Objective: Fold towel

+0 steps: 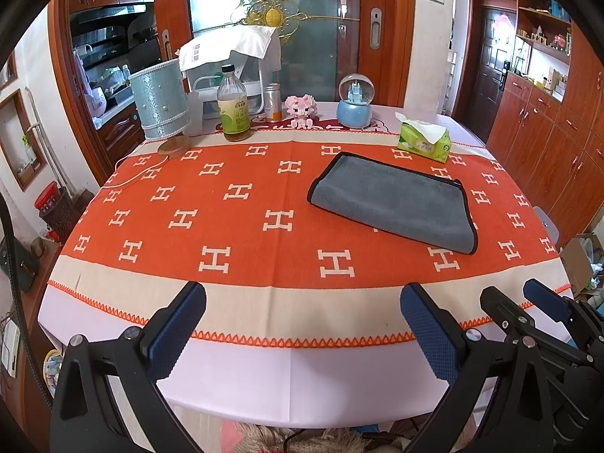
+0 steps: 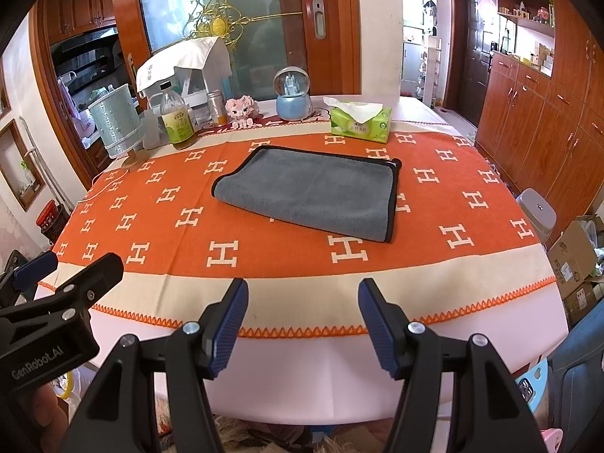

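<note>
A grey towel [image 1: 392, 200] with a black hem lies folded flat on the orange H-patterned tablecloth [image 1: 241, 226]. It also shows in the right wrist view [image 2: 313, 192] at the table's middle. My left gripper [image 1: 302, 302] is open and empty above the table's near edge, well short of the towel. My right gripper [image 2: 302, 298] is open and empty, also over the near edge, facing the towel. The right gripper shows at the lower right of the left wrist view [image 1: 521, 302]. The left gripper shows at the lower left of the right wrist view [image 2: 64, 268].
Along the table's far edge stand a teal lamp [image 1: 162, 105], a bottle [image 1: 233, 107], a can [image 1: 272, 102], a pink toy [image 1: 300, 109], a snow globe [image 1: 355, 102] and a green tissue box [image 1: 424, 139]. Wooden cabinets [image 1: 547, 143] line the right wall.
</note>
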Action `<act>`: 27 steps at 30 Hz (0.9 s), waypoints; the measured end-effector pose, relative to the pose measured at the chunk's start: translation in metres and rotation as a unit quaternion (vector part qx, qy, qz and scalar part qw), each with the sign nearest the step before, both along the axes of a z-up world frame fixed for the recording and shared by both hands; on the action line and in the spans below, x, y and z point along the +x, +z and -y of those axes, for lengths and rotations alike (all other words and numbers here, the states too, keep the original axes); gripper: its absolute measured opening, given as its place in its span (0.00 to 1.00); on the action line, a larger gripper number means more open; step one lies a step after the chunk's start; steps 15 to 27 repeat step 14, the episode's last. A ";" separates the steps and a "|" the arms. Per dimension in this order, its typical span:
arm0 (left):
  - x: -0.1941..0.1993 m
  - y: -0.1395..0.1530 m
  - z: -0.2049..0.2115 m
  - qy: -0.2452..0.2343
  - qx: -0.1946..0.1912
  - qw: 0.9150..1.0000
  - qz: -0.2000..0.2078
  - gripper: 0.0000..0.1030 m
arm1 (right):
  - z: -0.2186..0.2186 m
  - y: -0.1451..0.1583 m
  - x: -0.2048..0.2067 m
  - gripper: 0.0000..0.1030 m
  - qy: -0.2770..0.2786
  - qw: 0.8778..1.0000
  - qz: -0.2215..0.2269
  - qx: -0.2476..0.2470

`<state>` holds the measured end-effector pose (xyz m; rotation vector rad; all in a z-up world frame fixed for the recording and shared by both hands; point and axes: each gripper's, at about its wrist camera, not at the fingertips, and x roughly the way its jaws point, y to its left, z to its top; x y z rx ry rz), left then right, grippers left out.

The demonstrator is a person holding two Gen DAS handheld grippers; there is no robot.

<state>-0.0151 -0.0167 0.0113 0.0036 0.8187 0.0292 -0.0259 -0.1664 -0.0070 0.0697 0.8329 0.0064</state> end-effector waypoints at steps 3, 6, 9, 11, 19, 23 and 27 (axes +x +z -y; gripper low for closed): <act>-0.001 0.000 0.000 0.000 0.000 1.000 0.000 0.99 | 0.001 0.000 0.000 0.59 0.000 1.000 0.000 0.000; 0.000 0.000 0.000 0.000 0.000 1.000 -0.001 0.99 | 0.001 0.001 0.000 0.59 -0.001 1.000 0.000 0.000; 0.000 -0.001 0.000 0.000 0.000 1.000 -0.002 0.99 | 0.000 -0.003 0.000 0.59 -0.001 1.000 -0.002 0.002; 0.000 -0.001 0.000 -0.001 -0.001 1.000 -0.002 0.99 | 0.000 -0.005 -0.001 0.59 -0.001 1.000 -0.003 0.002; -0.001 -0.003 0.000 0.000 0.000 1.000 -0.002 0.99 | 0.000 -0.005 0.000 0.59 -0.001 1.000 -0.003 0.002; -0.001 -0.003 0.000 0.000 0.000 1.000 -0.002 0.99 | 0.000 -0.005 0.000 0.59 -0.001 1.000 -0.003 0.002; -0.001 -0.003 0.000 0.000 0.000 1.000 -0.002 0.99 | 0.000 -0.005 0.000 0.59 -0.001 1.000 -0.003 0.002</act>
